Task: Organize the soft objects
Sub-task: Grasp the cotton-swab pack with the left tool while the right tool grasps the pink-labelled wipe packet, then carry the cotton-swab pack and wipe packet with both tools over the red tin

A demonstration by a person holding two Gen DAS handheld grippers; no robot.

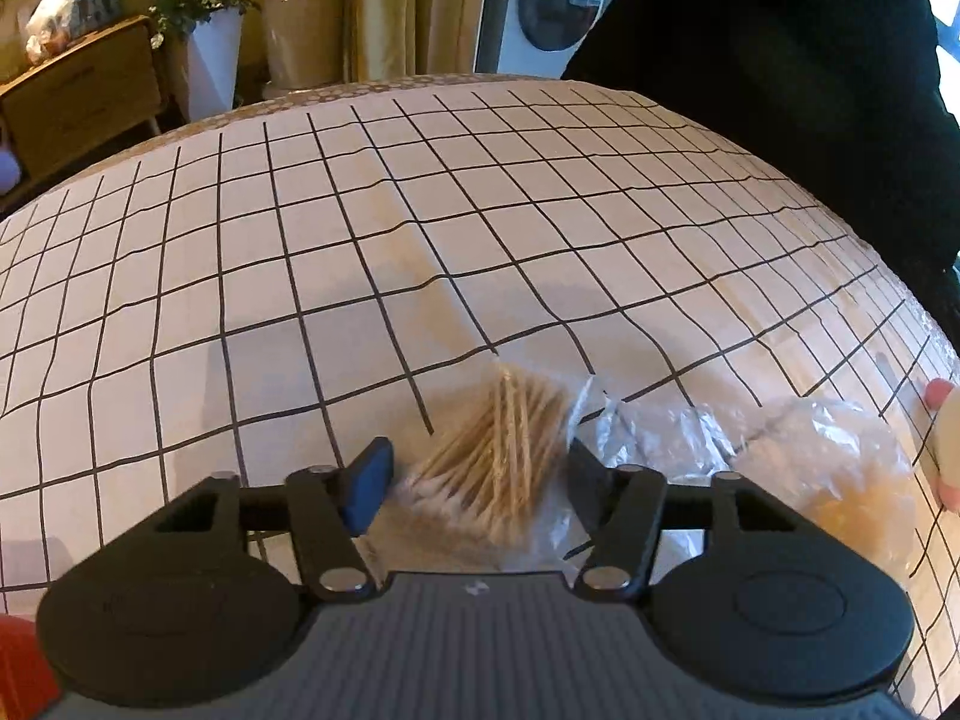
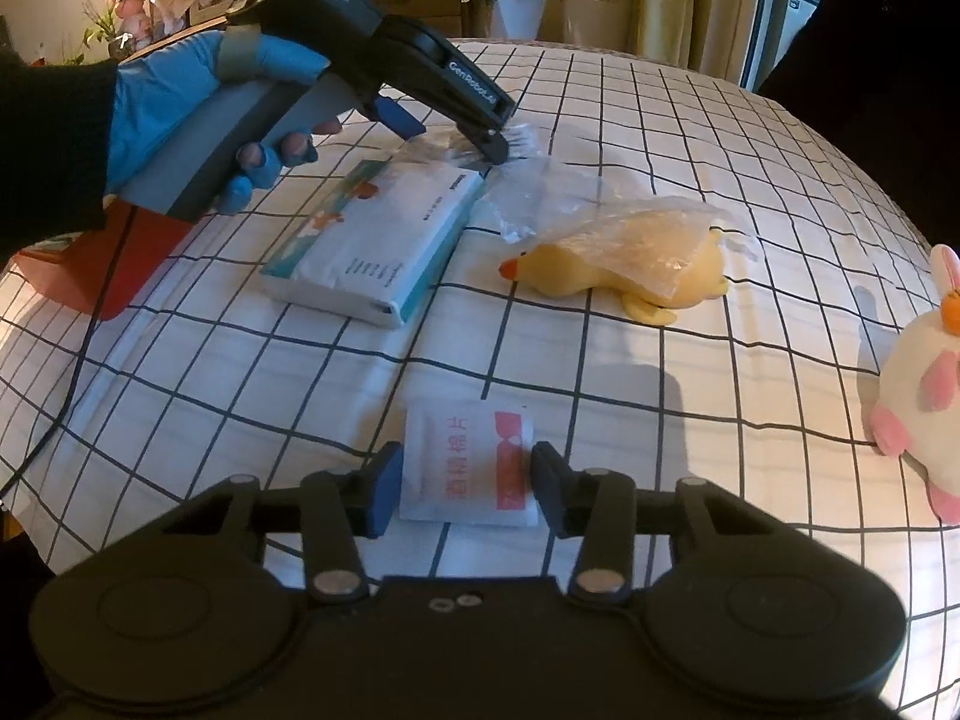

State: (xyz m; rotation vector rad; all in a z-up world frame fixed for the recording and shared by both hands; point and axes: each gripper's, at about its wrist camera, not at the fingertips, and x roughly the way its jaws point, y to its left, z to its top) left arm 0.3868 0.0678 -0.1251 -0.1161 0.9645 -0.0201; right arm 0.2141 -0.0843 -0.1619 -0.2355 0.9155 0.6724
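Left tool (image 1: 474, 474), fingers spread, straddles a clear bag of cotton swabs (image 1: 498, 468) lying on the grid-patterned surface (image 1: 360, 240); contact cannot be confirmed. Right tool (image 2: 465, 486), likewise released, brackets a white sachet (image 2: 468, 468) near the front edge. Farther off lie a tissue pack (image 2: 378, 240) and, right of it, a yellow plush duck (image 2: 630, 264) under crinkled plastic.

we see a white cloth with a black grid (image 1: 420, 228) spread over the surface. beyond its far edge hang yellow curtains (image 1: 390, 6), with a washing machine (image 1: 549, 6) to their right. on the left stand a wooden cabinet (image 1: 84, 96) and a leafy plant in a white pot (image 1: 210, 54). warm light fills the room.
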